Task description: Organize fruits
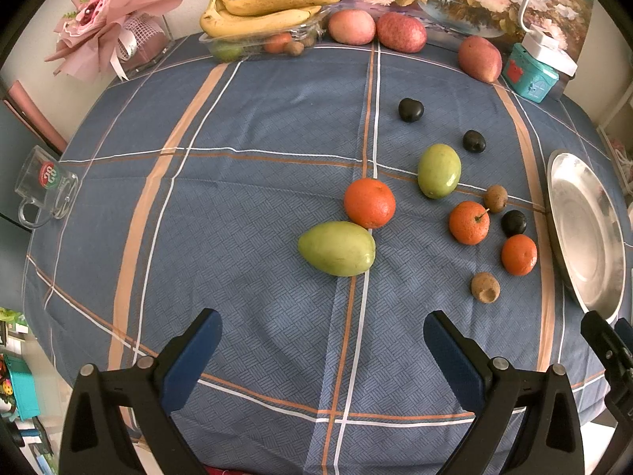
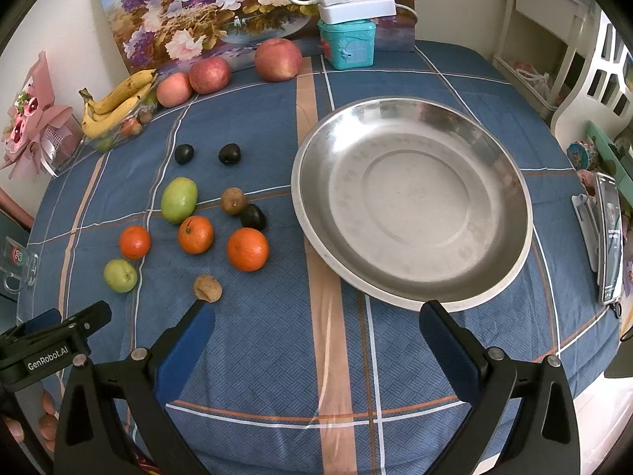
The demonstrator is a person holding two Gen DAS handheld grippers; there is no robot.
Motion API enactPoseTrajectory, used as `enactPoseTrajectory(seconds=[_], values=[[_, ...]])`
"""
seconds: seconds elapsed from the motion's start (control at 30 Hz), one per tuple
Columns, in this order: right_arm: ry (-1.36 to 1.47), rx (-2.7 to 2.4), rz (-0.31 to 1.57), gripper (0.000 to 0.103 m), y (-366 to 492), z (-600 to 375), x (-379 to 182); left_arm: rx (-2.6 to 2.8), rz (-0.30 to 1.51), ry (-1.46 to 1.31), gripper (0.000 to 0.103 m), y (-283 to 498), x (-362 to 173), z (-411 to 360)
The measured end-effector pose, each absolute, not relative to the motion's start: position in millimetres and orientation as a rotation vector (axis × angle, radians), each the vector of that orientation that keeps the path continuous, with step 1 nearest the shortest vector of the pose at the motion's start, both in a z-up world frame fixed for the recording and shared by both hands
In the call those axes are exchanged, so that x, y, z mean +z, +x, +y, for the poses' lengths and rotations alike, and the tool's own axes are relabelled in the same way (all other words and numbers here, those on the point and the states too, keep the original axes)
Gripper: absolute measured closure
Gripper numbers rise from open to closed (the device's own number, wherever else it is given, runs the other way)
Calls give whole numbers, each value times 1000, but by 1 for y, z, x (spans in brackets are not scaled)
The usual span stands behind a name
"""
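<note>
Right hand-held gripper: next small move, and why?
Probably swing the right hand-held gripper left and forward to the nearest orange. Its jaws stand open and hold nothing, the metal plate has no fruit in it, and that orange lies close beside the plate.

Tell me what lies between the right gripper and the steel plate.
Only bare blue plaid tablecloth lies between the right gripper and the steel plate, in the right wrist view.

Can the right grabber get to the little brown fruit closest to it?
Probably yes. The right gripper is open, and the brown fruit sits just beyond its left fingertip on bare cloth, with nothing between.
</note>
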State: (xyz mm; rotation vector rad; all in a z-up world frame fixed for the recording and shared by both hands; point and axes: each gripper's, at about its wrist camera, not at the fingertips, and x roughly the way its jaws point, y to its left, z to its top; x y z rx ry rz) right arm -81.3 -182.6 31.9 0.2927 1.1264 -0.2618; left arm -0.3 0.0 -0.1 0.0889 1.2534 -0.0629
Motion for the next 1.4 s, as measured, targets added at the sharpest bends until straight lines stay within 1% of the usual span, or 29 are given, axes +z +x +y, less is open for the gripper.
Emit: enactPoseTrajectory(seconds=[0.87, 1.13, 1.17, 1.23, 1.27, 1.37, 1.4], values=[[292, -262, 1124, 0, -81, -184, 32, -64, 1255, 80, 0, 1, 0, 1], [276, -214, 1157, 0, -64, -168, 27, -6, 1168, 12, 0, 16, 5, 26], [284, -187, 1165, 0, -58, -161, 26, -5, 1127, -17, 0, 20, 6, 33], [293, -137, 1177, 0, -48, -148, 23, 7, 1156, -72, 0, 28, 1, 46], [295, -120, 1184, 0, -44, -142, 22, 19, 1228, -79, 0, 31, -5, 49], [303, -79, 1220, 0, -29, -124, 12, -40, 1237, -165, 0, 38, -13, 56], [306, -74, 1235, 0, -24, -119, 8, -76, 1264, -202, 0, 42, -18, 55]])
